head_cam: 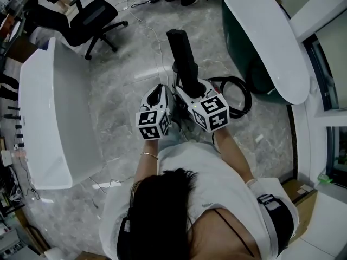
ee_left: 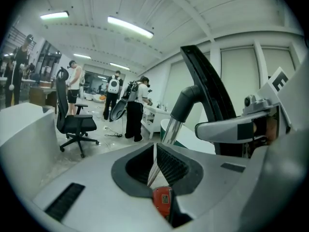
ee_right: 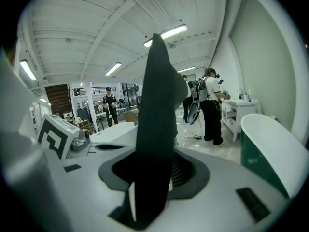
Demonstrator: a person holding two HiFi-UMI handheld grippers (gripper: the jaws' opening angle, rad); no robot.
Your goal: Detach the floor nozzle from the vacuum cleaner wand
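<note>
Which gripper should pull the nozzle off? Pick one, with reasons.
Right. The right gripper has the nozzle between its jaws, closed on it, while the left gripper is shut on the wand and can likely hold that steady.

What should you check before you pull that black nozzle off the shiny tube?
1. Floor nozzle between the right gripper's jaws: ok.
2. Right pads pressing on it: cannot tell.
3. Left gripper shut: ok.
4. Left gripper holding the wand: cannot tell.
5. Nozzle off the wand: not ok, the two are joined.
</note>
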